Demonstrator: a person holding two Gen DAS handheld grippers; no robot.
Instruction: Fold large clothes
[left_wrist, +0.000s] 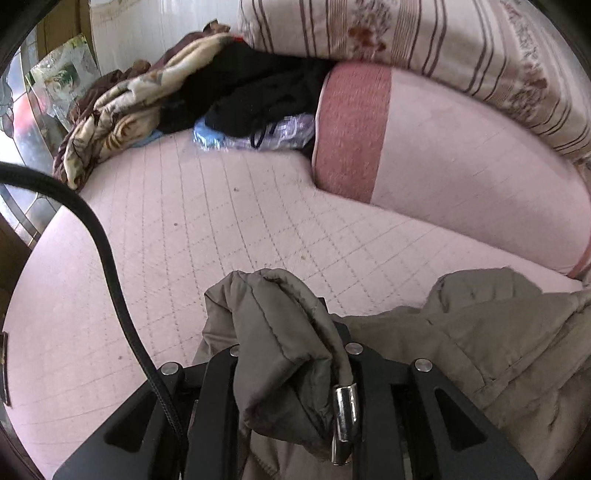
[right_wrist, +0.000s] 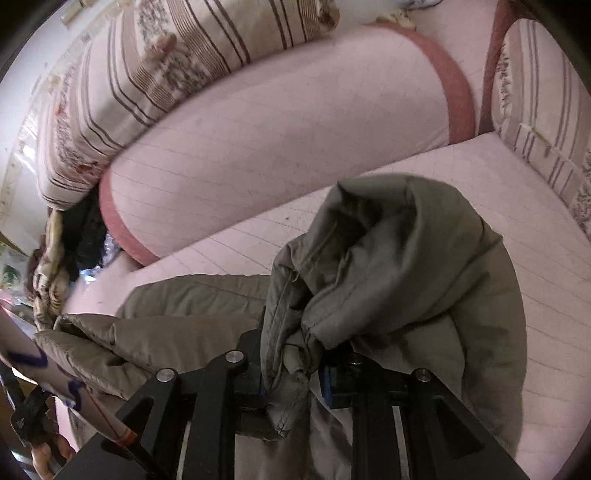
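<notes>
An olive-grey padded jacket (left_wrist: 480, 332) lies spread over the pink quilted sofa seat (left_wrist: 221, 221). My left gripper (left_wrist: 291, 343) is shut on a bunched edge of the jacket, and a metal cord end (left_wrist: 345, 410) hangs beside the fold. In the right wrist view the jacket (right_wrist: 406, 258) rises in a thick bundle from my right gripper (right_wrist: 303, 347), which is shut on another bunch of its fabric. The cloth hides the fingertips of both grippers. Between the two grips the jacket stretches low over the seat.
A pink bolster with a red band (left_wrist: 443, 166) and a striped floral cushion (left_wrist: 443, 44) line the sofa back. A heap of blankets and black clothes (left_wrist: 240, 85) fills the far left corner. A black cable (left_wrist: 110, 277) curves at the left. A striped armrest cushion (right_wrist: 535, 110) bounds the right.
</notes>
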